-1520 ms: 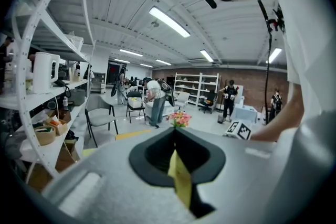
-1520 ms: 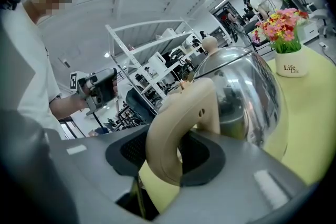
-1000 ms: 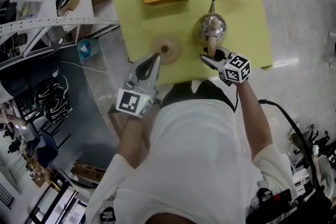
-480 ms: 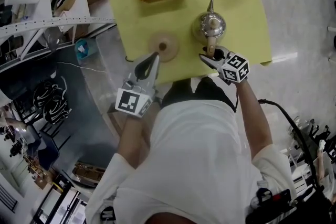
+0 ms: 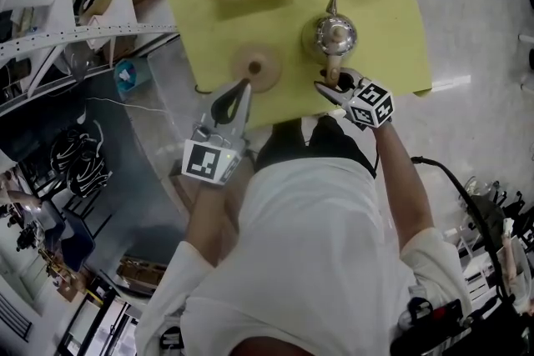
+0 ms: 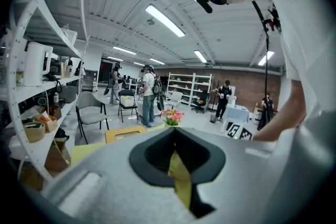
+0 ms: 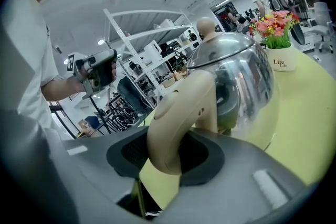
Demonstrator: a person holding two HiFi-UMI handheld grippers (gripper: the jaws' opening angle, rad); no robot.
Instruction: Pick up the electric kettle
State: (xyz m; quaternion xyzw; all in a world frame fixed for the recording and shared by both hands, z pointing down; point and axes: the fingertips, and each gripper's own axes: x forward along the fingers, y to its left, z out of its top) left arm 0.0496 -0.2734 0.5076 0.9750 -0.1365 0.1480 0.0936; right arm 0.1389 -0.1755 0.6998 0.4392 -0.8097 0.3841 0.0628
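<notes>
Little changed over last second: kettle (image 5: pixel 331 36) same spot on yellow desk (image 5: pixel 400 29), just right of round base (image 5: pixel 254 67). My right gripper (image 5: pixel 336 84) fingers (image 7: pixel 79 165) clamped on cream handle (image 7: pixel 178 118), as before; grip looks set, lift not begun. Right forearm reaches forward, gripper tilted slightly down. Left gripper (image 5: pixel 244 89) closed, empty, hovering near base.

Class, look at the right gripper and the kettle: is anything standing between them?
Nothing visible does. The handle of the kettle sits between the jaws of the right gripper, with only bare yellow table nearby.
</notes>
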